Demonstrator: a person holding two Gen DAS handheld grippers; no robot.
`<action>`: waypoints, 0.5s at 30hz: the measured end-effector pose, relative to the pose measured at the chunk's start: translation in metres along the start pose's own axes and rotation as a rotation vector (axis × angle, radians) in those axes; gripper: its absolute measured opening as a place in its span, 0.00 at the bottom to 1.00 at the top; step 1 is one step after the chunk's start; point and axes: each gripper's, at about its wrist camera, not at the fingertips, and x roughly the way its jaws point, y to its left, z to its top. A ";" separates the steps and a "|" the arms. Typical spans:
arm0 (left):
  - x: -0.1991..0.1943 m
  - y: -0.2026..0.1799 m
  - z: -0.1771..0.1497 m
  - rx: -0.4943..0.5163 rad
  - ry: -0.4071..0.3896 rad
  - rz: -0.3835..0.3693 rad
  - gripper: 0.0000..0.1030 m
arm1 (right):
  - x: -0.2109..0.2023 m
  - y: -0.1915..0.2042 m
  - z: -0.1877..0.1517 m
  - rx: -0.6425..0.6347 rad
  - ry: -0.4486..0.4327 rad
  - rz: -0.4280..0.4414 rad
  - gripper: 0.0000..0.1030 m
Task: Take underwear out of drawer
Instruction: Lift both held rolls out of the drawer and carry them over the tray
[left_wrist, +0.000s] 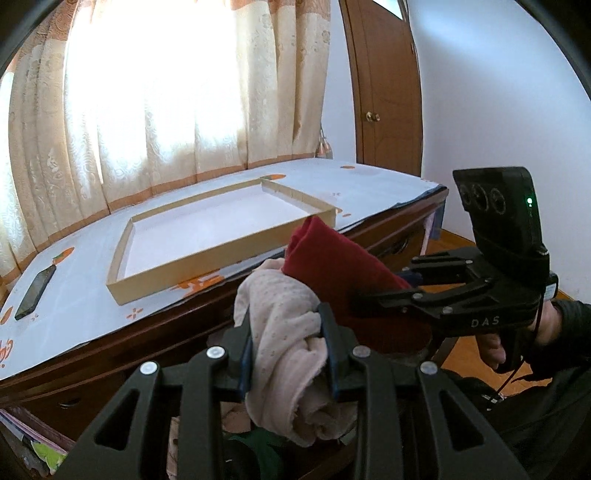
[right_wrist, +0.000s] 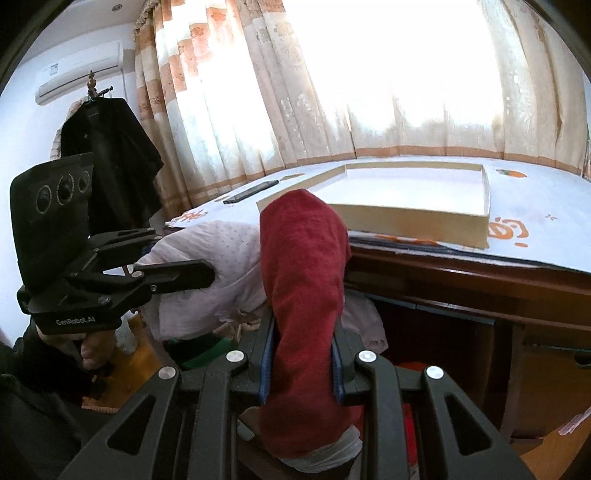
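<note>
Above the drawer, left claw (left_wrist: 288, 354) clamps pink underwear (left_wrist: 284, 332), right claw (right_wrist: 303, 363) grips red underwear (right_wrist: 304, 280); both lifted, next likely into the box (left_wrist: 177, 273) on the bench (left_wrist: 85, 314).

Between my left tongs (left_wrist: 288, 354), soft dotted pink knit underwear (left_wrist: 284, 347); my right tongs (right_wrist: 303, 354) pinch fuzzy red cloth underwear (right_wrist: 306, 280). Ahead, a glossy wooden counter (right_wrist: 480, 284).

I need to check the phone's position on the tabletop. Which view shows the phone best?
The left wrist view: the phone lies whole and unobstructed on the tabletop, left of the cardboard tray. The right wrist view shows it small, distant, foreshortened.
</note>
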 end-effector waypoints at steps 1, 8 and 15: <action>-0.003 0.000 0.000 -0.001 -0.010 -0.001 0.28 | -0.002 0.001 0.000 -0.001 -0.007 0.003 0.26; -0.013 -0.003 0.004 0.005 -0.087 0.014 0.28 | -0.013 0.008 0.006 -0.017 -0.045 0.000 0.26; -0.029 -0.009 0.008 0.023 -0.188 0.039 0.27 | -0.027 0.015 0.013 -0.029 -0.096 0.003 0.26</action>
